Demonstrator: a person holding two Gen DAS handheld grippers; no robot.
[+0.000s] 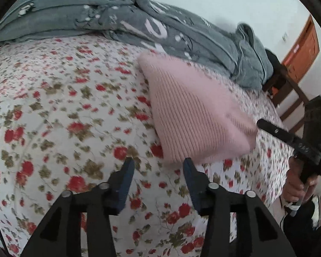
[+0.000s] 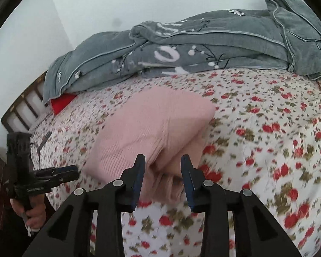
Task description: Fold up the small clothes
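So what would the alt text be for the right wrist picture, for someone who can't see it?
A folded pink knit garment lies on a floral bedsheet, with the open right gripper just in front of it. A grey blanket is heaped behind.

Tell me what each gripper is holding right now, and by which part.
Nothing is held. The left gripper is open over the floral sheet; the right gripper is open at the pink knit garment, not clamped.

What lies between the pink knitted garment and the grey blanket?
Only a bare strip of the floral bedsheet separates the pink knitted garment from the grey blanket, clearest in the right wrist view.
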